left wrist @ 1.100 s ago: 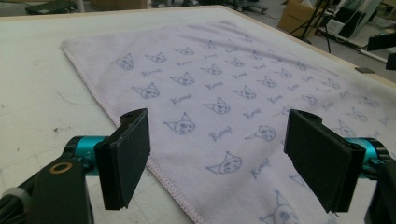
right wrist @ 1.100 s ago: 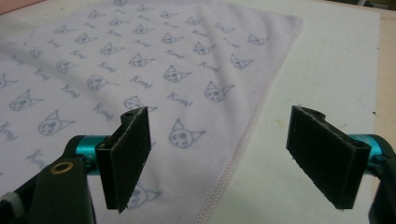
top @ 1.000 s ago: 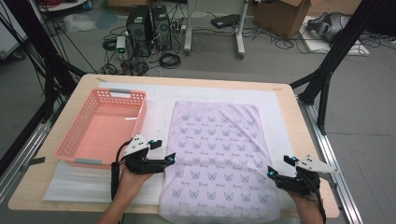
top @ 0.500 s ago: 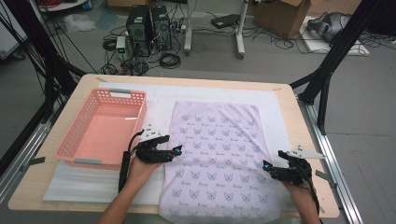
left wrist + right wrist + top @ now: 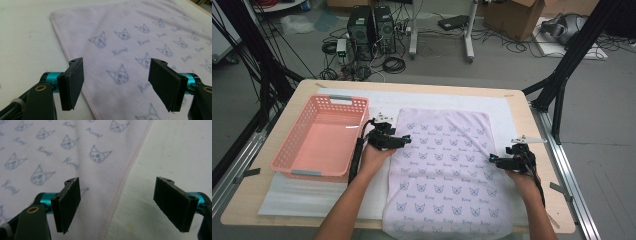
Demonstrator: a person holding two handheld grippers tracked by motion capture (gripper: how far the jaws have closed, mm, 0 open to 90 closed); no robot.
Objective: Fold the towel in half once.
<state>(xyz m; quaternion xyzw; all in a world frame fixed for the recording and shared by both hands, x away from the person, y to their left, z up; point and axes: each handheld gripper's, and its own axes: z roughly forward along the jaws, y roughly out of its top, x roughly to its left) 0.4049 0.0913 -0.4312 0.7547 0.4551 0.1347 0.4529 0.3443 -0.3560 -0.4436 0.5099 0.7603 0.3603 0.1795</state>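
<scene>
Wooden table (image 5: 532,125), topped by a white mat (image 5: 512,107). On the mat lies a pale lilac towel (image 5: 447,165) printed with small cat faces and script, spread flat and lengthwise, its near end reaching the table's front edge. To the towel's left, apart from it, a pink plastic basket (image 5: 297,165) with perforated walls, holding nothing. Left gripper (image 5: 404,141): held in the person's left hand (image 5: 374,155) at the towel's left edge, toward the far half; jaws wide open and gripping nothing; in the left gripper view (image 5: 116,83) the left jaw stands over the towel's hemmed edge and the right jaw over the printed cloth. Right gripper (image 5: 493,159): held in the person's right hand (image 5: 519,175) at the towel's right edge, about mid-length; jaws likewise wide apart and empty; in the right gripper view (image 5: 117,203) the pink-stitched hem runs up between the jaws, one jaw above the cloth, the other above bare white mat. Whether either gripper's jaw tips touch the surface cannot be told. Beyond the table: grey floor, two black computer towers (image 5: 372,25), tangled cables and a cardboard box (image 5: 512,12).
</scene>
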